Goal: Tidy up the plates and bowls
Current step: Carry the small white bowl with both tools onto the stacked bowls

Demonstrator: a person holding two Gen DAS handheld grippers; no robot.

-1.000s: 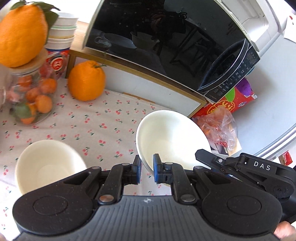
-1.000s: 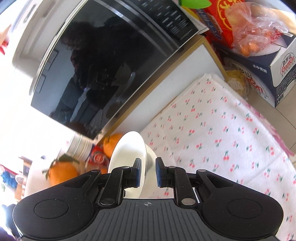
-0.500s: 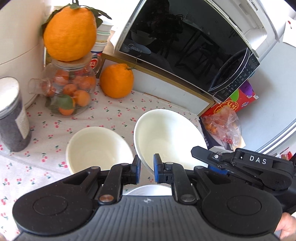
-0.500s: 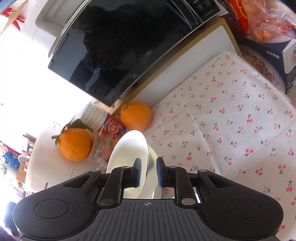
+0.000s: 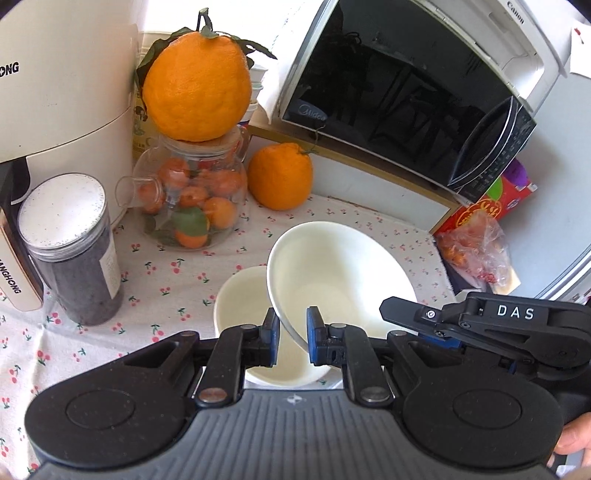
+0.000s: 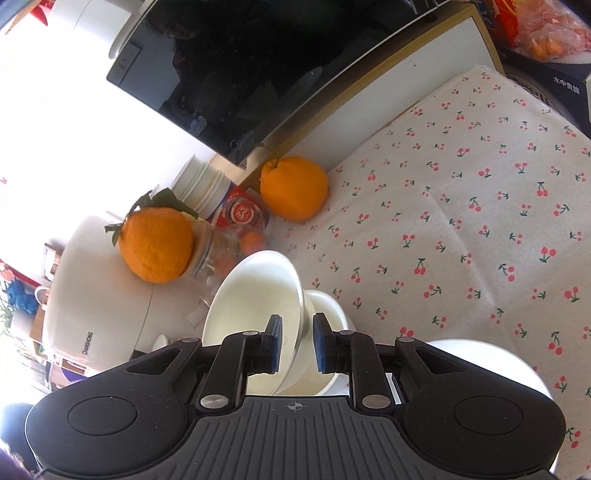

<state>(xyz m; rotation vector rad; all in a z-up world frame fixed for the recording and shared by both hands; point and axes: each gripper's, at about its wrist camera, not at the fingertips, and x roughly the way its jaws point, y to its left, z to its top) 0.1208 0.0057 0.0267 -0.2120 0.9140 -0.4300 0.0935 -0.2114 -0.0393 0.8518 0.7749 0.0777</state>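
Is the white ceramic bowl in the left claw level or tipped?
Tipped. The white ceramic bowl hangs by its rim in the left claw, its inside facing the camera.

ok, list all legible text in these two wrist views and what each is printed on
"DAS": black lever of the right gripper.
"Canon": white printer above the microwave.
"Midea": black glass microwave door.
"CHANGHONG", cut off in the left view: cream rounded appliance.
"水中贵族": dark carton.
Red snack bag, round red jar label, microwave panel: unreadable.
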